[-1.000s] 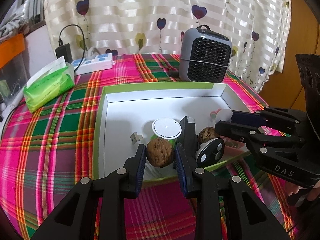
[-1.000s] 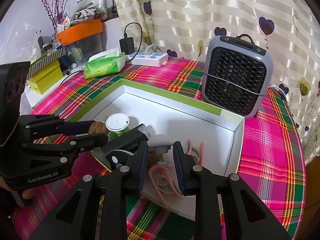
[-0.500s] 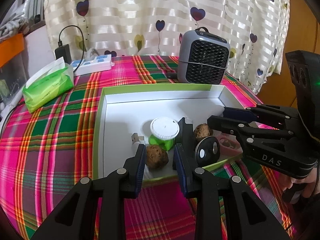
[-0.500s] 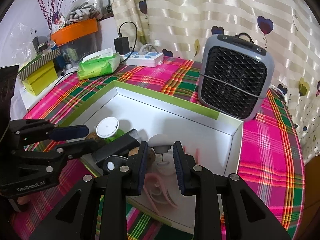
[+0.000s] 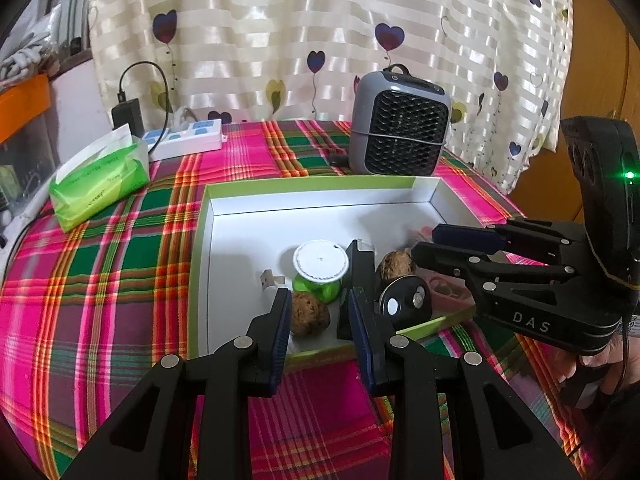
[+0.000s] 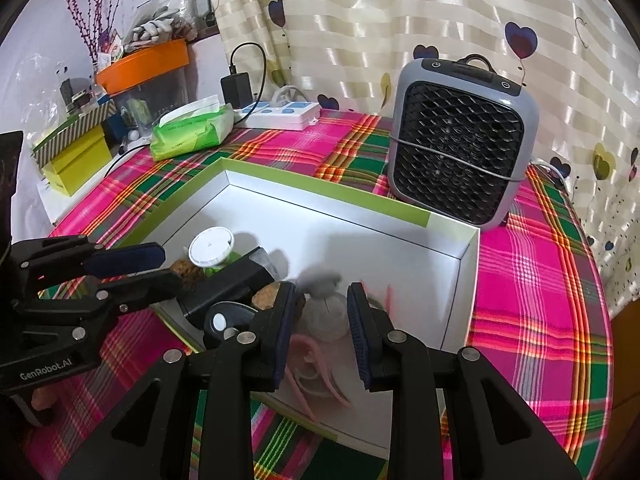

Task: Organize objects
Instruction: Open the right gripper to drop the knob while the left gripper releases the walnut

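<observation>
Right wrist view: right gripper (image 6: 320, 312) jaws opening, dropping blurred white mushroom-shaped object (image 6: 325, 312) into white green-rimmed box (image 6: 460, 280); left gripper (image 5: 318, 312) open, brown walnut (image 5: 308, 317) already released, both items placed.

On the table (image 5: 100, 300) a box (image 5: 320, 184) is sitting before the heater (image 5: 400, 128). In it, a walnut (image 5: 308, 316) is lying just before the cup (image 5: 320, 268); left of the box, my tissue pack (image 5: 100, 180) is resting.

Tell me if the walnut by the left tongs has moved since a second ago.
Yes: the walnut sank from level with the green cup lid to the box floor by its base.
</observation>
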The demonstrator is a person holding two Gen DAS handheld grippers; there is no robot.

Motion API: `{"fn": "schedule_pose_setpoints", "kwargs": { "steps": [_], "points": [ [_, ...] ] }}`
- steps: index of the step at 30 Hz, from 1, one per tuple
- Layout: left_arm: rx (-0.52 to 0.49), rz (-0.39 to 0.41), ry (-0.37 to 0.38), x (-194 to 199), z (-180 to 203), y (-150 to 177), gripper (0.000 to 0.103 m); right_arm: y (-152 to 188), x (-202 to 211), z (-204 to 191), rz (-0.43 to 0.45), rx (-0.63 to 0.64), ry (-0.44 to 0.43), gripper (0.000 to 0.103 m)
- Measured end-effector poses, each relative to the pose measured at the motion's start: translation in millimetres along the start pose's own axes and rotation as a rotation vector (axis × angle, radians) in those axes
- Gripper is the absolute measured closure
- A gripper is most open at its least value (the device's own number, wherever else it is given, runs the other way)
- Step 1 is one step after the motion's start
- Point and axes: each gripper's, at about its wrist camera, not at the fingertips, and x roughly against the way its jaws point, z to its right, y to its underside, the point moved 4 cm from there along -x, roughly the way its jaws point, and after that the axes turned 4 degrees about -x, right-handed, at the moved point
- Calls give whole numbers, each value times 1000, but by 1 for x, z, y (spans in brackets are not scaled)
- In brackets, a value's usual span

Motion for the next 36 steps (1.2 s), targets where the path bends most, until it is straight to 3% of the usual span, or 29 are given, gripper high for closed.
{"fn": "schedule_pose_setpoints", "kwargs": {
  "steps": [36],
  "points": [
    [11, 41, -51, 41, 20, 22, 76, 38, 54, -36, 51, -4, -40, 67]
  ]
}}
